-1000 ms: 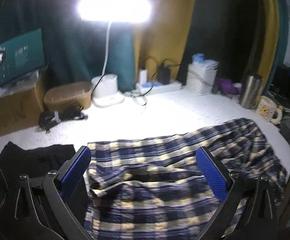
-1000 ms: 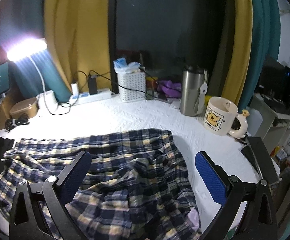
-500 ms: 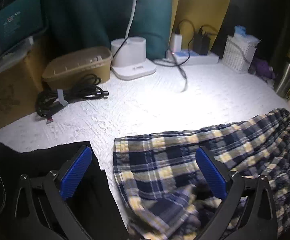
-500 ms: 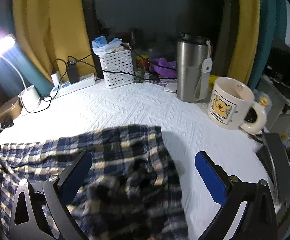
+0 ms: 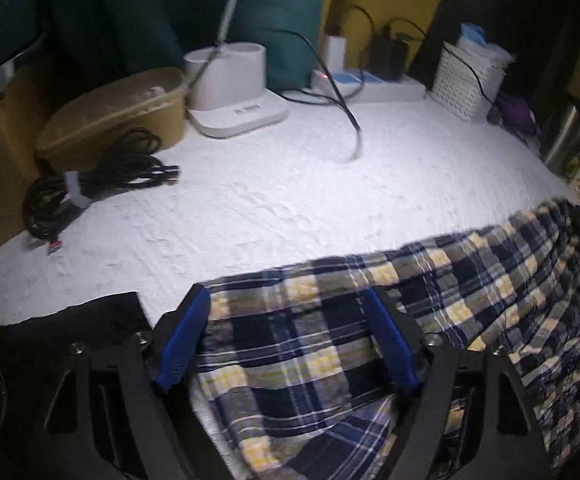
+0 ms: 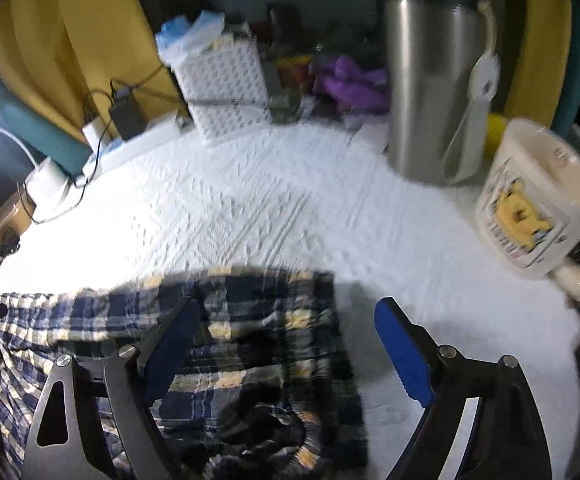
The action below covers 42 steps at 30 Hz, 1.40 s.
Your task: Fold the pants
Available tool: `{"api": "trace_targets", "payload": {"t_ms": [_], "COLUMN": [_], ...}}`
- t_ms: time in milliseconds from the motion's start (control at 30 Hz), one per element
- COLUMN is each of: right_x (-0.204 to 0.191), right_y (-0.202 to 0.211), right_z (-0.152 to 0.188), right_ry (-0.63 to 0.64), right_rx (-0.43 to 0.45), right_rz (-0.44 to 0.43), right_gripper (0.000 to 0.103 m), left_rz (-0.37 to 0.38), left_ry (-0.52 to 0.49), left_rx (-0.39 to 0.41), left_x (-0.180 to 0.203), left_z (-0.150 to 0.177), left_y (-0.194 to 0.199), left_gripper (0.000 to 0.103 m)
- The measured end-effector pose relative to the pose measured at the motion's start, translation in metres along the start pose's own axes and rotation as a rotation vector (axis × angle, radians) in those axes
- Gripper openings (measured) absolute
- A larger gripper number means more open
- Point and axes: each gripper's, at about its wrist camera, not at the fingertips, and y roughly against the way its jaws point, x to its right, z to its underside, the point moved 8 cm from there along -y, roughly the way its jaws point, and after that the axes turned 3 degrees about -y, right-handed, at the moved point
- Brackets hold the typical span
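Observation:
The blue, yellow and white plaid pants [image 5: 449, 280] lie spread across the white textured tablecloth [image 5: 290, 184]. My left gripper [image 5: 286, 294] hangs low over their left end with its jaws closing. The far left corner of the cloth lies between the blue pads [image 5: 182, 340], which do not visibly pinch it. My right gripper [image 6: 286, 304] is low over the pants' right end [image 6: 258, 344], its jaws closing too. Its left pad [image 6: 170, 348] is over the plaid and its right pad [image 6: 401, 356] over bare tablecloth. The near part of the pants is hidden by both gripper frames.
A black garment [image 5: 70, 340] lies just left of the pants. At the back stand a lamp base [image 5: 234, 92], a brown container [image 5: 118, 116], a coiled black cable [image 5: 90, 176], a power strip [image 5: 369, 84], a white basket [image 6: 226, 88], a steel tumbler [image 6: 433, 80] and a bear mug [image 6: 529, 200].
Both grippers have sunk and tipped down toward the pants' far edge, and their jaws have narrowed. The lamp head has left the left wrist view; the tumbler and mug loom larger.

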Motion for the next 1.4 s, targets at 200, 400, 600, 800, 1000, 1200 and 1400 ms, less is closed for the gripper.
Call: {"api": "trace_targets", "payload": {"t_ms": [200,400,600,800,1000,1200,1400], "right_x": [-0.009,-0.011,-0.013,-0.001,0.010,0.022,0.029], "right_y": [-0.011,-0.010,-0.002,0.021,0.031,0.016,-0.001], "right_z": [0.007,0.008,0.006,-0.008,-0.026,-0.030,-0.019], "right_ry": [0.046,0.077,0.085,0.065,0.043,0.004,-0.015], "right_rx": [-0.018,-0.001,0.032,0.108,0.160,0.139,0.077], "right_rz": [0.010,0.048,0.048,0.093,0.113,0.143,0.151], "right_gripper": [0.073,0.034,0.022,0.020,0.020,0.020,0.020], "left_rz": [-0.021,-0.009,0.038,0.046,0.028,-0.026,-0.015], "left_ry": [-0.037,-0.070,-0.093,-0.115,-0.114,-0.093,-0.054], "left_rx": [-0.013,0.011,0.030,0.101,0.147,0.100,0.034], "left_x": [0.007,0.018,0.030,0.036,0.034,0.015,0.006], "left_z": [-0.002,-0.005,-0.010,-0.031,-0.060,-0.062,-0.042], "left_y": [-0.007,-0.006,-0.004,0.011,0.009,-0.010,-0.022], "left_gripper": [0.075,0.025,0.004,0.003,0.003,0.003,0.003]}}
